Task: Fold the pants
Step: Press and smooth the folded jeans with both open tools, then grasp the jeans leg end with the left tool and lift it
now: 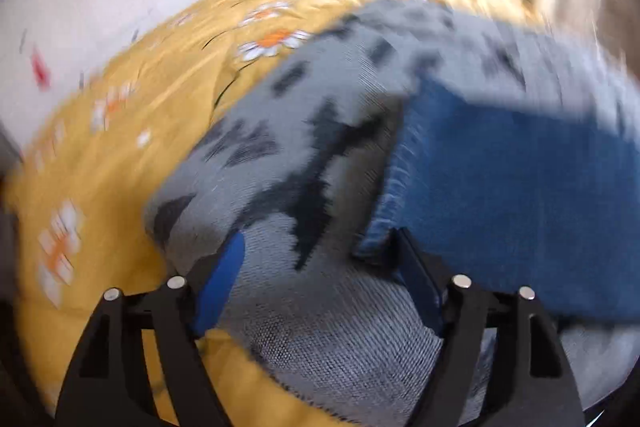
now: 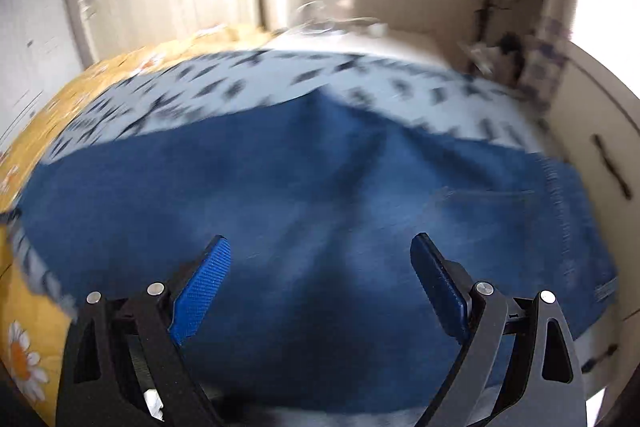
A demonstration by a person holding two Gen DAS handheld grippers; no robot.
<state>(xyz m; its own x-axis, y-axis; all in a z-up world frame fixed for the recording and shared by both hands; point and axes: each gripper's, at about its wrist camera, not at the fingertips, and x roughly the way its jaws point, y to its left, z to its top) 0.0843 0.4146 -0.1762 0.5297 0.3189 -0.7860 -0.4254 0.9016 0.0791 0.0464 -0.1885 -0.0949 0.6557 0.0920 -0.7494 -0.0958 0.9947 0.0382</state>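
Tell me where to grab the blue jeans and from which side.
Grip the jeans at the stitched hem edge, approaching from their left with the open left hand-held gripper. That edge lies exposed on the grey patterned blanket, so a finger could probably slip beneath.

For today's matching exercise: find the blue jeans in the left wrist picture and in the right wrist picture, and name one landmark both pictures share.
Left wrist: the blue jeans fill the right side, their hem beside the open left gripper.
Right wrist: they spread across the centre and lower half, under the open right gripper.
Shared landmark: the grey patterned blanket beneath them, on the yellow daisy bedcover.
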